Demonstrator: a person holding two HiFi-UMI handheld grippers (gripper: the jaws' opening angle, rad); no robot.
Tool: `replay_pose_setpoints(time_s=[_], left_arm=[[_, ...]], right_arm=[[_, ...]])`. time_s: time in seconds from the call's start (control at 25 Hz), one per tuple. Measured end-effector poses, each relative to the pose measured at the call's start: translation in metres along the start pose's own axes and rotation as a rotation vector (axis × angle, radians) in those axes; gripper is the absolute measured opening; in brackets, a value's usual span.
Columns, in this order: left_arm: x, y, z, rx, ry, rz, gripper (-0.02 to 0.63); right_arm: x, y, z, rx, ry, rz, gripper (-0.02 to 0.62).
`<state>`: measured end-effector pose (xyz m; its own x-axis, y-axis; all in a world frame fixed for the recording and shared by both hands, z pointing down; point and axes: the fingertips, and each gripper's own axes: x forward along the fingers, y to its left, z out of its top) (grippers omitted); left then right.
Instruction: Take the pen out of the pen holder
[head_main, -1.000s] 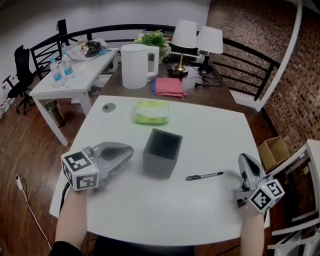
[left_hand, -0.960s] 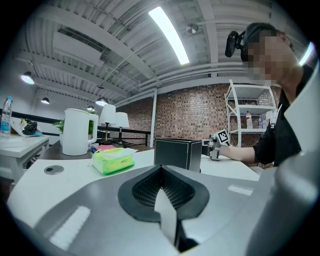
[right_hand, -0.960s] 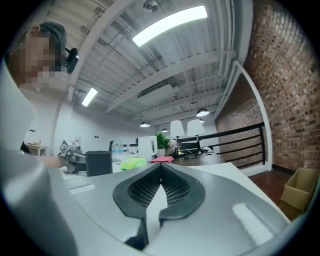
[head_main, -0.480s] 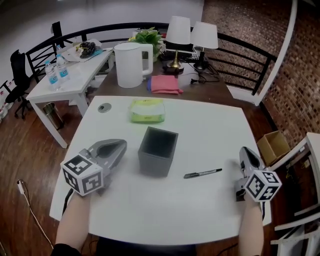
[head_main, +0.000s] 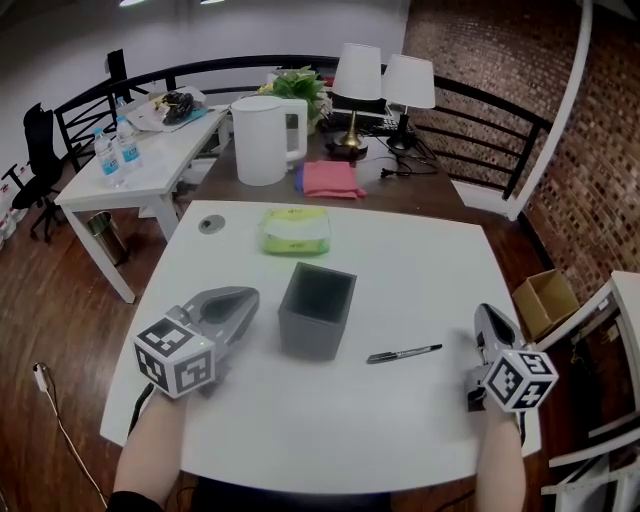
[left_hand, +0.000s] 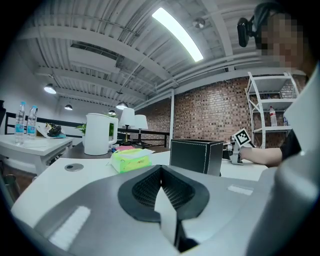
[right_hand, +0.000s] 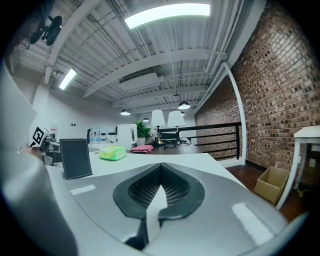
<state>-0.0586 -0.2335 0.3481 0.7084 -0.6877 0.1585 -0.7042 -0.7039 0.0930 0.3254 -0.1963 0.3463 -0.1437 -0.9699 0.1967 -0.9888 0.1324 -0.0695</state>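
A dark grey square pen holder (head_main: 318, 310) stands upright near the middle of the white table (head_main: 420, 250); in the head view nothing shows inside it. A black pen (head_main: 404, 353) lies flat on the table to its right. My left gripper (head_main: 243, 300) rests on the table left of the holder, jaws shut and empty. My right gripper (head_main: 487, 322) sits near the table's right edge, beyond the pen's right tip, jaws shut with nothing in them. The holder (left_hand: 196, 156) shows ahead right in the left gripper view, and at the left as the holder (right_hand: 76, 158) in the right gripper view.
A green tissue pack (head_main: 295, 229) lies behind the holder, and a round cable grommet (head_main: 210, 224) is at the table's far left. Beyond stand a white kettle (head_main: 263, 139), a pink cloth (head_main: 334, 179), two lamps (head_main: 385, 80) and a side table with bottles (head_main: 113, 148). A cardboard box (head_main: 543, 299) sits on the floor right.
The right gripper has drawn slightly back toward the near right edge, away from the pen. The left gripper has turned a little and stays beside the holder. The pen lies still.
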Motion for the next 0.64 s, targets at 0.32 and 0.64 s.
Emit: replay_pose_setpoints(time_s=[0.32, 0.64], left_arm=[[-0.002, -0.004, -0.001, 0.003, 0.006, -0.029, 0.001], [0.0, -0.006, -0.001, 0.005, 0.001, -0.038, 0.0]], right_arm=[[0.0, 0.004, -0.002, 0.0, 0.002, 0.014, 0.012], [-0.002, 0.018, -0.004, -0.011, 0.03, 0.079, 0.012]])
